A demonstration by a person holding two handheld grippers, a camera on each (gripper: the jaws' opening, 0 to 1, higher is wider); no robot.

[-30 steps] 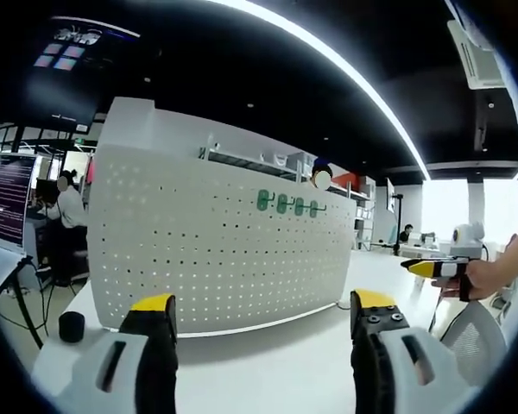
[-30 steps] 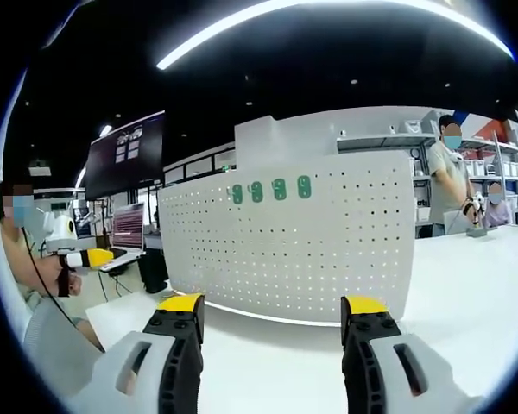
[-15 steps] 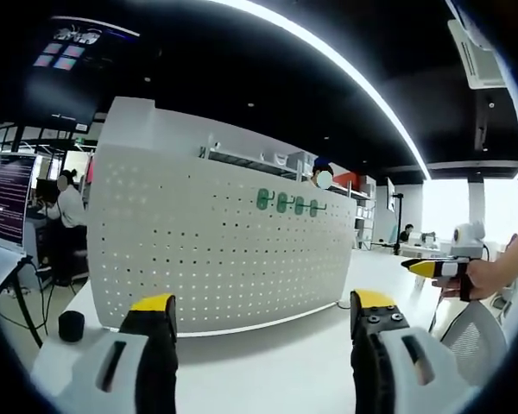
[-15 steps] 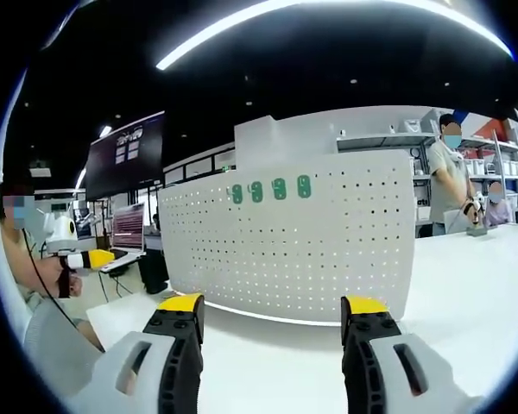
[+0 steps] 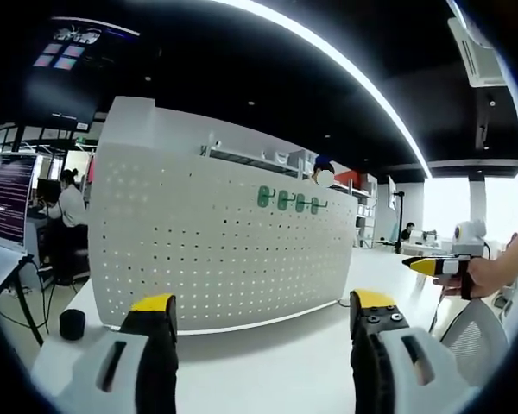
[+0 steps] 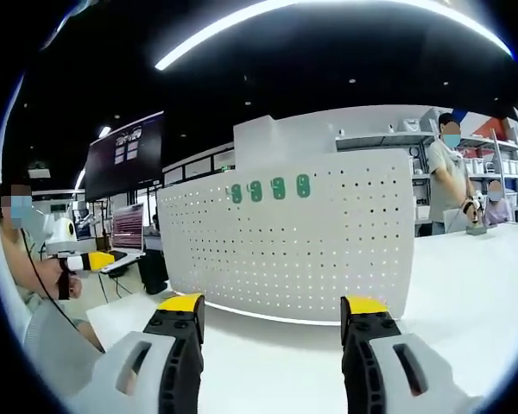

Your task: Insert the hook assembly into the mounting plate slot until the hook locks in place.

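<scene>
A white perforated mounting plate (image 5: pixel 216 250) stands upright on the white table, also seen in the right gripper view as the mounting plate (image 6: pixel 293 246). Several green hooks (image 5: pixel 291 202) hang in a row near its top edge, and the same green hooks (image 6: pixel 269 189) show from the other side angle. My left gripper (image 5: pixel 257 315) is open in front of the plate, nothing between its yellow-tipped jaws. My right gripper (image 6: pixel 272 315) is open too, also short of the plate. The right gripper (image 5: pixel 436 267) comes in at the right edge of the left gripper view; the left gripper (image 6: pixel 88 260) comes in at the left of the right gripper view.
A small black cylinder (image 5: pixel 72 324) sits at the table's left corner. A monitor (image 6: pixel 125 155) hangs at the back left. People stand behind the plate, one by shelves (image 6: pixel 449 177). A white table surface (image 6: pixel 475 285) stretches to the right.
</scene>
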